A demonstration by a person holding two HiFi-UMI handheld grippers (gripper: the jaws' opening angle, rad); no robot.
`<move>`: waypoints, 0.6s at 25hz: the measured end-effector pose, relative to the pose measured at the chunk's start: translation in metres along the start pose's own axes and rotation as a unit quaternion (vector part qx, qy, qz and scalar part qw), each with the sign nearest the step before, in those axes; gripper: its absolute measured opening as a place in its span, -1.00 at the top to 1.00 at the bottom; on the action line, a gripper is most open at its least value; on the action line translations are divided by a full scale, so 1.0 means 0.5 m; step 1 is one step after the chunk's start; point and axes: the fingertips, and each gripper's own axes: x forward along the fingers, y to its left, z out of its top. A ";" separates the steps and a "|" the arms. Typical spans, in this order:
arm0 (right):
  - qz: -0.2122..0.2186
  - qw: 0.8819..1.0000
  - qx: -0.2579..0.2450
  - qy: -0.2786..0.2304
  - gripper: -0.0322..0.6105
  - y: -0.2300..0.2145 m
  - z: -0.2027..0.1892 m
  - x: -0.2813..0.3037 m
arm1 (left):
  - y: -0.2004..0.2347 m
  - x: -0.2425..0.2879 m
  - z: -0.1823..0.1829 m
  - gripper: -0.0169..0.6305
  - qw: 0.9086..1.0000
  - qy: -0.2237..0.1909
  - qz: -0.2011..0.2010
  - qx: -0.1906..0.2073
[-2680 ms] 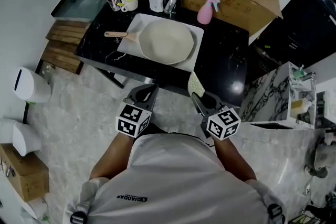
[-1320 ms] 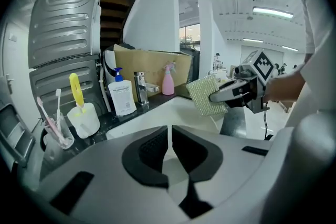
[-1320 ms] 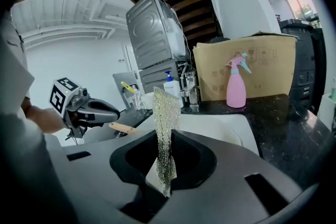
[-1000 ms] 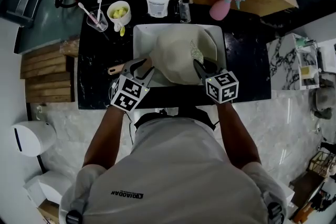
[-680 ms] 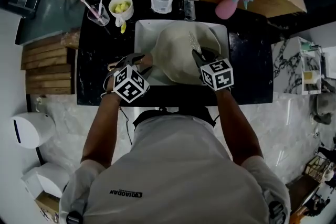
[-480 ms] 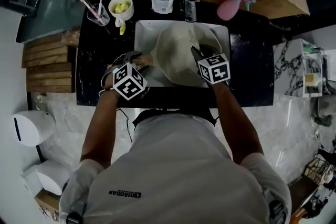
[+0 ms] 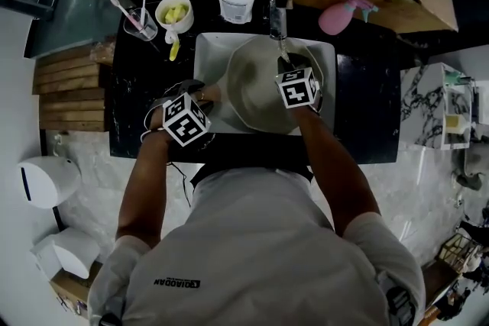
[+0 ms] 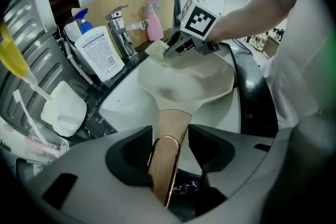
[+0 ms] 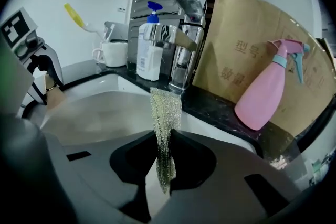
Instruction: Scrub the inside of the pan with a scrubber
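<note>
Dim, flat head view with muted colours; both gripper views brighter, fisheye-bent, dark-cornered.

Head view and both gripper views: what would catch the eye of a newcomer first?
The pale pan lying in the white sink at the centre stands out first. Over it, the right hand-held gripper pinches a mesh scrubber near the tap. The left hand-held gripper has just been opening its jaws, with the pan's handle between them.
</note>
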 end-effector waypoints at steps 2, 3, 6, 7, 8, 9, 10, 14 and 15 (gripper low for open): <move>0.007 1.000 -0.001 0.007 0.66 0.008 -0.003 0.021 | 0.002 -0.001 0.000 0.27 1.000 -0.002 -0.007 -0.002; 0.011 1.000 -0.004 0.007 0.66 0.014 -0.004 0.030 | 0.001 -0.001 0.000 0.27 1.000 -0.002 -0.009 -0.002; 0.026 1.000 -0.016 0.006 0.63 0.033 -0.003 0.054 | 0.001 0.000 0.001 0.27 1.000 -0.003 -0.011 -0.001; 0.030 0.999 -0.020 0.007 0.63 0.038 -0.001 0.061 | 0.001 0.000 0.000 0.27 1.000 -0.003 -0.009 0.001; 0.034 0.999 -0.023 0.007 0.62 0.043 0.001 0.068 | 0.002 -0.001 0.000 0.27 1.000 -0.004 -0.007 0.003; 0.037 0.999 -0.026 0.007 0.61 0.048 0.004 0.074 | 0.003 -0.001 -0.001 0.27 1.000 -0.004 -0.005 0.005; 0.039 0.999 -0.029 0.006 0.60 0.051 0.006 0.080 | 0.004 -0.001 -0.001 0.27 1.000 -0.005 -0.003 0.006; 0.053 0.998 -0.032 -0.001 0.59 0.061 0.012 0.101 | 0.001 0.000 -0.002 0.27 1.000 -0.005 -0.008 0.003; 0.055 0.998 -0.032 -0.003 0.58 0.061 0.015 0.106 | 0.002 0.000 -0.002 0.27 1.000 -0.004 -0.008 0.003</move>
